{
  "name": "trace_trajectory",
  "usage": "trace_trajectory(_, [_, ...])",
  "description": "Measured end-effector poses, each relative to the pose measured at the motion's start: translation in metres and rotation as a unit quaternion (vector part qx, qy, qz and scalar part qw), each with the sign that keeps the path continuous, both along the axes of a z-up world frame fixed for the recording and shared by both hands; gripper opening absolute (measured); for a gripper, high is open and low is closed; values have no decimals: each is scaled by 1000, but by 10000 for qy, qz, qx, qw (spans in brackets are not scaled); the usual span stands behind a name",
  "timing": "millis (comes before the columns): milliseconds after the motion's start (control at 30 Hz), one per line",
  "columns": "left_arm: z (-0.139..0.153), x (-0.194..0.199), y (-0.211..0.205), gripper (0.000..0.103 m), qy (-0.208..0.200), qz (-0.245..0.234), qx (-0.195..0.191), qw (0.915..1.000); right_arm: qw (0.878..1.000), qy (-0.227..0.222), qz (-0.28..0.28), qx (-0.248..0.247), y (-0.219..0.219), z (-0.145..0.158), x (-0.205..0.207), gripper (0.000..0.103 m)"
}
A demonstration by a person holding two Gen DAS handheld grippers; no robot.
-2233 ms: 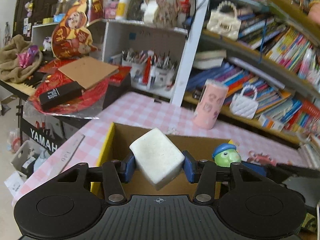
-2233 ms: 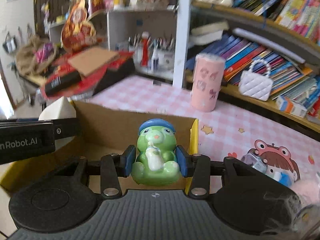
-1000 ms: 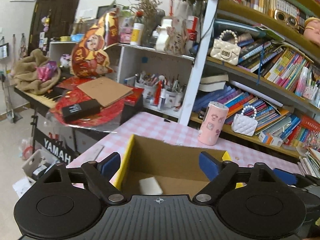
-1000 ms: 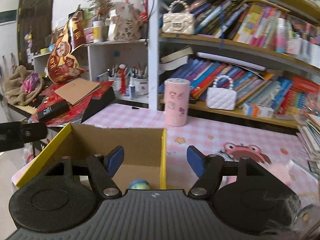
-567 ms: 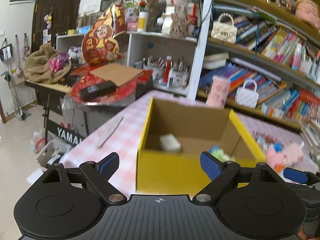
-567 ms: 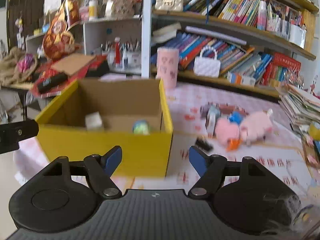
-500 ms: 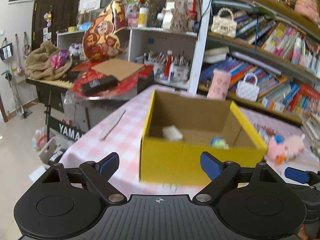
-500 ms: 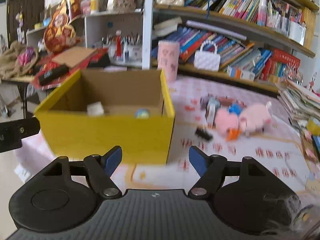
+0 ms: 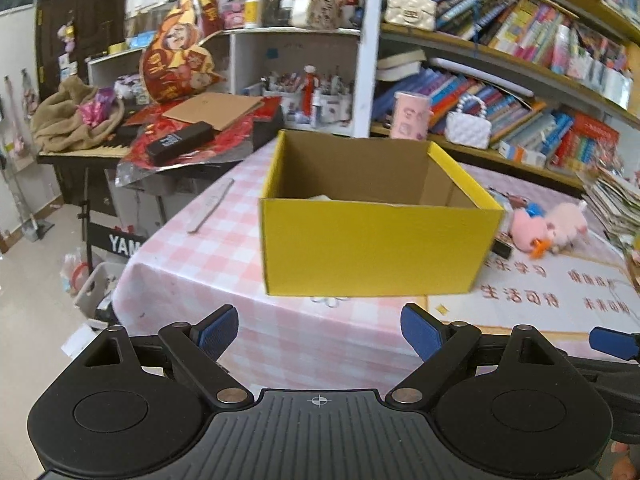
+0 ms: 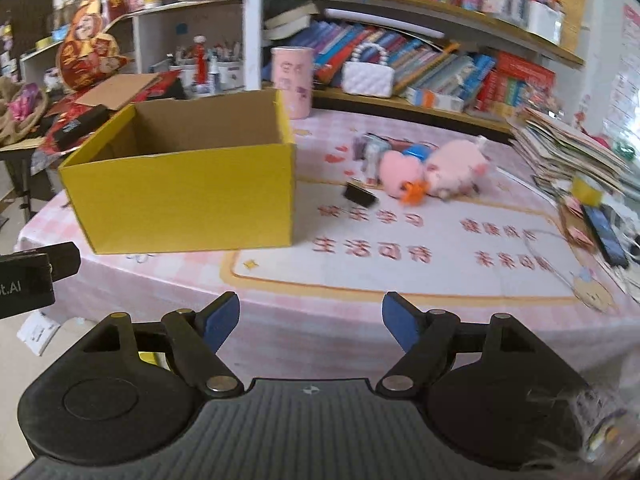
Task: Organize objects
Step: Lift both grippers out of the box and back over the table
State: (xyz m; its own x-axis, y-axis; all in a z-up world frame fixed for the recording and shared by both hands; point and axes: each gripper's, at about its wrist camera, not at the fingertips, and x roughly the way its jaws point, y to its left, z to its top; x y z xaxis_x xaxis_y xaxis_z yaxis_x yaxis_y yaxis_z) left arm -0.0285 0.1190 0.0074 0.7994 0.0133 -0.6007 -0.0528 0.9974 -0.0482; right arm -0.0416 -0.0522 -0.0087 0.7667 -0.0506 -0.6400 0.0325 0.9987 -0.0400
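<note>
A yellow cardboard box (image 9: 372,248) (image 10: 188,196) stands open-topped on the pink checked tablecloth. Only a sliver of the white block (image 9: 320,197) shows over its near wall; the rest of its contents are hidden. My left gripper (image 9: 320,330) hangs open and empty in front of the box, back from the table edge. My right gripper (image 10: 310,326) is also empty, its jaws opening, facing the white mat right of the box. Pink plush toys (image 10: 432,174) (image 9: 548,228), a black clip (image 10: 360,194) and a small figure (image 10: 370,152) lie right of the box.
A pink cup (image 10: 292,80) and white handbag (image 10: 368,74) stand behind the box below bookshelves. A ruler (image 9: 212,206) lies at the table's left edge. A cluttered keyboard stand (image 9: 168,140) is further left. Stacked papers (image 10: 568,152) and a phone (image 10: 604,234) sit at right.
Both grippers have pulled back and lower from over the box to beyond the table's near edge. The block and green toy, released earlier, stay in the box. The right jaws have widened.
</note>
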Motion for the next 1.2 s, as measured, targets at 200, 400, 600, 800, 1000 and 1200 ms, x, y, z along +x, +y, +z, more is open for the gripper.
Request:
trace_trajectory(200, [-1,1,-28,90,8,-478,39,9988,9990,6,-456,26,-28,-3,-13,80])
trace_trajectory(400, [-5,9,-61,91,85,-951,40,9954,9959,78,-903,34,-61,-7,-19,81])
trace_trajectory(600, [-9,18,-95,91,196,-1310,48,9912,9924,156,-1221,36,-92,-10,-19,83])
trace_trajectory(800, [-12,32,-124,91,302,-1480,65,9885,9899,267,-1393,54,-120,-15,-11,84])
trace_trajectory(1000, [-17,50,-152,91,422,-1551,123,9869,9890,389,-1428,71,-147,-19,8,85])
trace_trajectory(1200, [-23,72,-176,91,545,-1475,147,9874,9899,523,-1318,60,-170,-25,34,85])
